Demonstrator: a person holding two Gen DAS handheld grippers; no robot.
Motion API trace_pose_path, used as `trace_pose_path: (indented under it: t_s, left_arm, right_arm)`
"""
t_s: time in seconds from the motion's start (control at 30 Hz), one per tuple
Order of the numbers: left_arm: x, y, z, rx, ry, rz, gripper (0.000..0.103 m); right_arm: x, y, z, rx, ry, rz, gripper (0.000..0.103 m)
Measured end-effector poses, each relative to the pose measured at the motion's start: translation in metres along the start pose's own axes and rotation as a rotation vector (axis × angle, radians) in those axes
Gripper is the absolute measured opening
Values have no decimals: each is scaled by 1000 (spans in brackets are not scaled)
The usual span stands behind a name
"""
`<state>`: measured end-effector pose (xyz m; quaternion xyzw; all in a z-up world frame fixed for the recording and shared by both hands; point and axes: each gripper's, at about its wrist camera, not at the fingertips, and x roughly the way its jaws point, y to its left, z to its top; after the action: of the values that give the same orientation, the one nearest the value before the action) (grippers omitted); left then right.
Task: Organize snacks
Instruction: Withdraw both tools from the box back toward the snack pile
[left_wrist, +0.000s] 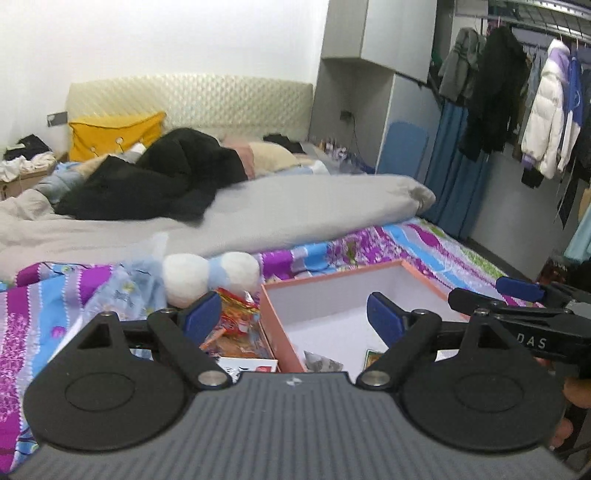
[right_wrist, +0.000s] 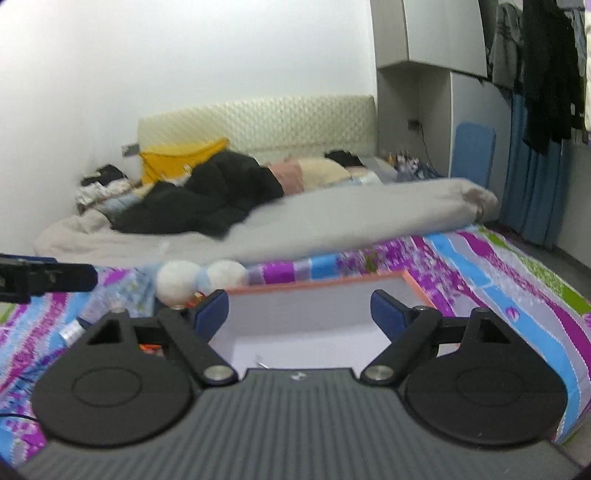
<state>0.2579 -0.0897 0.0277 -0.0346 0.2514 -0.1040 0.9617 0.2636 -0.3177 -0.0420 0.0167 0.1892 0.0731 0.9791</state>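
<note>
Left wrist view is showing the left gripper (left_wrist: 291, 314) hanging wide open and empty above the pink-rimmed box (left_wrist: 280, 343), snack packets (left_wrist: 236, 325) lying just beside its left wall. Right gripper (right_wrist: 299, 312) is likewise gaping empty over that box (right_wrist: 314, 286).

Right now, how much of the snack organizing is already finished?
Partly done, it seems. The pink box already holds a few packets. Nothing is in hand: the left gripper and right gripper are both open and empty. Left: the orange snack bags beside the box, near the plush toy.
</note>
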Motion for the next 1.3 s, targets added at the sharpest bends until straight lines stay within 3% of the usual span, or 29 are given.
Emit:
trace_pose_path:
  t_s: [0.17,0.4,0.73,1.3]
  left_arm:
    - [-29,17,-14,-26,-7,2,89]
    - [-54,53,-47,-61,28,61,89]
    - [-78,84,-108,-79,87,76,89]
    - [-97,141,-184,-205,143,166,89]
  right_arm:
    - [-15,25,-9,-1,-17,30,85]
    - [-25,59,-56,-21,13,62,85]
    - [-47,99,-102,8,41,85,85]
    - [-69,121,-146,-10,130,53,85]
